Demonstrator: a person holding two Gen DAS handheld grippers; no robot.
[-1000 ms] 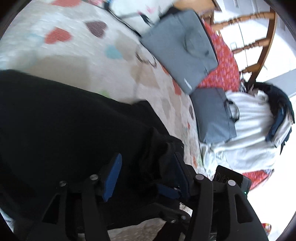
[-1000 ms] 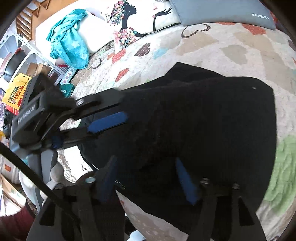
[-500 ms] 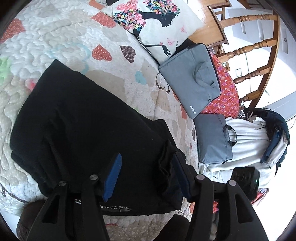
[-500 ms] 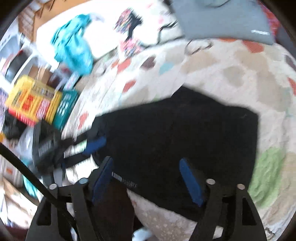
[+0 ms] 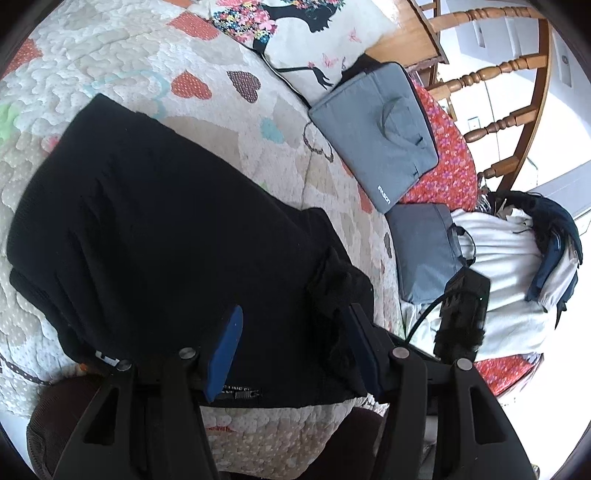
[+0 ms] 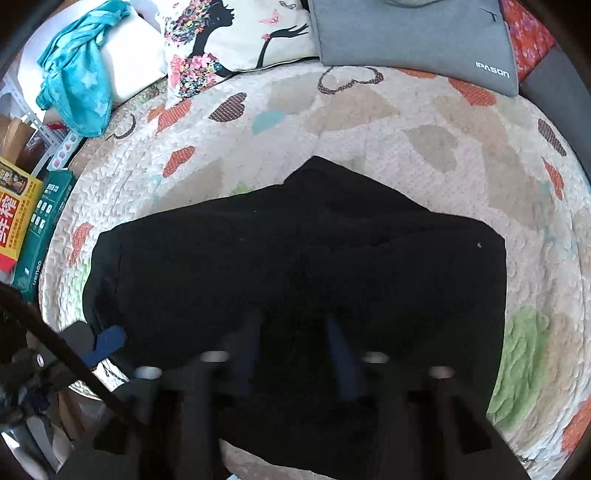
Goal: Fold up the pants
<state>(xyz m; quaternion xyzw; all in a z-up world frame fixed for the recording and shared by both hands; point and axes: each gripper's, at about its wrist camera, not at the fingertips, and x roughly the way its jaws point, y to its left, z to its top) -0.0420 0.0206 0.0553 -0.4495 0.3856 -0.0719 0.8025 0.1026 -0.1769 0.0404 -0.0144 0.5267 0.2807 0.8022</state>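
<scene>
Black pants (image 6: pixel 303 266) lie folded into a rough rectangle on the heart-patterned quilt (image 6: pixel 424 122), at the near edge of the bed. One corner peaks toward the far side. A small white label shows at the near hem in the left wrist view.

Left gripper (image 5: pixel 291 350): jaws spread wide, blue pads (image 5: pixel 225 347) apart, nothing between them. It hangs above the near edge of the pants; a bunched fold of black cloth sits just beside the right finger, contact unclear.

Right gripper (image 6: pixel 291 354): blurred and dark against the cloth. The fingers appear set apart over the near middle of the pants, but I cannot tell for certain whether they pinch any fabric.

Far side of the quilt: a printed pillow (image 6: pixel 236 33) showing a woman's silhouette with flowers, and a grey laptop bag (image 6: pixel 413 33) just right of it. A second grey bag (image 5: pixel 424 251) lies nearer in the left wrist view, beside a white garment (image 5: pixel 506 280). Teal cloth (image 6: pixel 77 81) is draped on a white pillow, far left. Wooden chair (image 5: pixel 517 74) beyond the bed.
</scene>
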